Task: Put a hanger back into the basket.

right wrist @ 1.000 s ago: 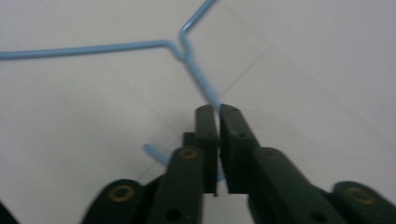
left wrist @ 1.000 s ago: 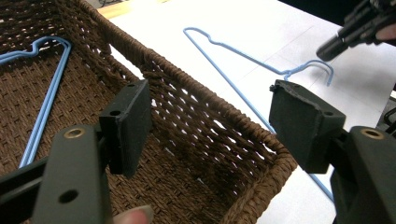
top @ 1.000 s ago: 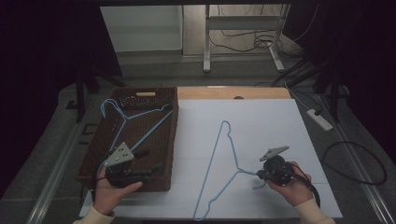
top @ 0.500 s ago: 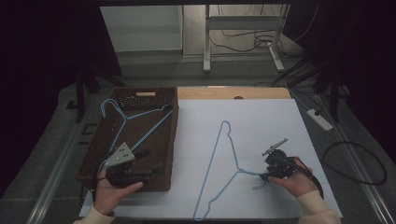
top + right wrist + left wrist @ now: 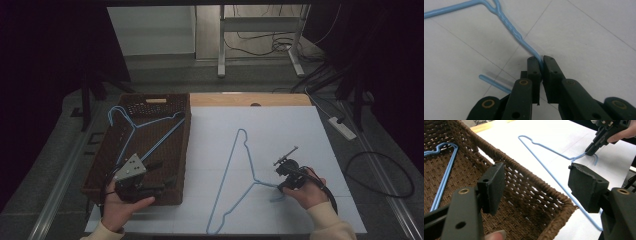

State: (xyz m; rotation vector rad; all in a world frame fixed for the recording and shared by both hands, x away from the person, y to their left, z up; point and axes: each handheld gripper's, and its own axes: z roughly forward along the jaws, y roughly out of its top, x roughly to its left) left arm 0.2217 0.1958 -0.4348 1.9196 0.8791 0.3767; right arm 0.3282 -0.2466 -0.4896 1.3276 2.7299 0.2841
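Beside the brown woven basket (image 5: 180, 150) on the white tabletop (image 5: 280, 135), the right tool (image 5: 541, 61) has just closed its jaws on the hook of a light blue wire hanger (image 5: 235, 170), likely ready for lifting toward the basket, where the left tool (image 5: 536, 185) waits wide open, empty.

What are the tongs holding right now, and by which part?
The right tongs have just closed on the blue hanger at its hook. The left tongs hold nothing.

Dark room; grey floor (image 5: 165, 70), cables (image 5: 260, 37), metal table legs (image 5: 220, 45).
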